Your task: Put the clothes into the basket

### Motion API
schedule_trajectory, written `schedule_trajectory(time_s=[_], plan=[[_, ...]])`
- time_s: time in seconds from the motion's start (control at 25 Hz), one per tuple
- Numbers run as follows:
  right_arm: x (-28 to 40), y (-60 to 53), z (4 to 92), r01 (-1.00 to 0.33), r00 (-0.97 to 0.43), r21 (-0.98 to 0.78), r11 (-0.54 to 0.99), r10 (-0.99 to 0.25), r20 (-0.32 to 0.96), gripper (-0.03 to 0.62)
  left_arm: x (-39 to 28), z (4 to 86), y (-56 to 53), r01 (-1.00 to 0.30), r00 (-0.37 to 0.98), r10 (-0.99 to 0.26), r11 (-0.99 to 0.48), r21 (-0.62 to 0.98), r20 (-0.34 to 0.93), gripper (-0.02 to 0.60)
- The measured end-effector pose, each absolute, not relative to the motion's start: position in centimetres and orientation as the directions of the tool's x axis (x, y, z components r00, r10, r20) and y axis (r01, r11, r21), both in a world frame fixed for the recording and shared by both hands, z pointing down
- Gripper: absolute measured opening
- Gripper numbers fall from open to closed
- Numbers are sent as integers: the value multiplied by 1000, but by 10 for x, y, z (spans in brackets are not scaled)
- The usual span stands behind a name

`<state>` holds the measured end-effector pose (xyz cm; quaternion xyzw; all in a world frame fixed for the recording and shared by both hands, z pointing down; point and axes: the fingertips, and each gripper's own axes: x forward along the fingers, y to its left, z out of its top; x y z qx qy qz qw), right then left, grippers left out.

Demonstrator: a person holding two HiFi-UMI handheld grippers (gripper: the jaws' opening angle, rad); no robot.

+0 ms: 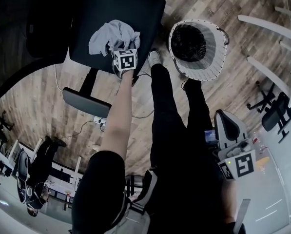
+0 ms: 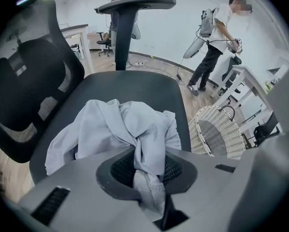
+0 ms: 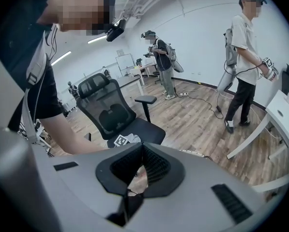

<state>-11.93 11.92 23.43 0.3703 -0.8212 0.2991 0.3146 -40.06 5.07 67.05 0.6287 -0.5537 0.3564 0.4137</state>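
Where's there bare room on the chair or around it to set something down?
The black chair seat is bare on the far side of the crumpled light grey garment. The white wicker basket looks empty. Crowded: between seat and basket, where a grey shoe stands.

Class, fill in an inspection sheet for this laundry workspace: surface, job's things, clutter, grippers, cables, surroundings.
Surface: black chair seat, standing on a wooden floor.
Job's things: pale grey garment bunched on the seat; white wicker basket on the floor beside the chair, no clothes seen inside.
Clutter: nothing seen.
Grippers: left gripper shut on the garment; right gripper shut, nothing in it, held away from the chair.
Cables: thin cable on the floor near the chair base.
Surroundings: other people standing; white desks.
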Motion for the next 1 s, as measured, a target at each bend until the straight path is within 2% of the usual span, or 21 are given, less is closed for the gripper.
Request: schedule_trajectory(time_s=[0.24, 0.64, 1.0], plan=[[-122, 114, 224, -787, -555, -263, 558, -456, 695, 17, -401, 642, 57, -991, 132, -369, -33, 128, 920, 84], [-134, 100, 194, -760, -605, -251, 600, -512, 610, 17, -402, 572, 68, -988, 151, -397, -44, 146, 905, 83], [-120, 87, 173, -776, -599, -202, 598, -597, 534, 17, -376, 515, 77, -969, 214, -409, -205, 140, 887, 81]])
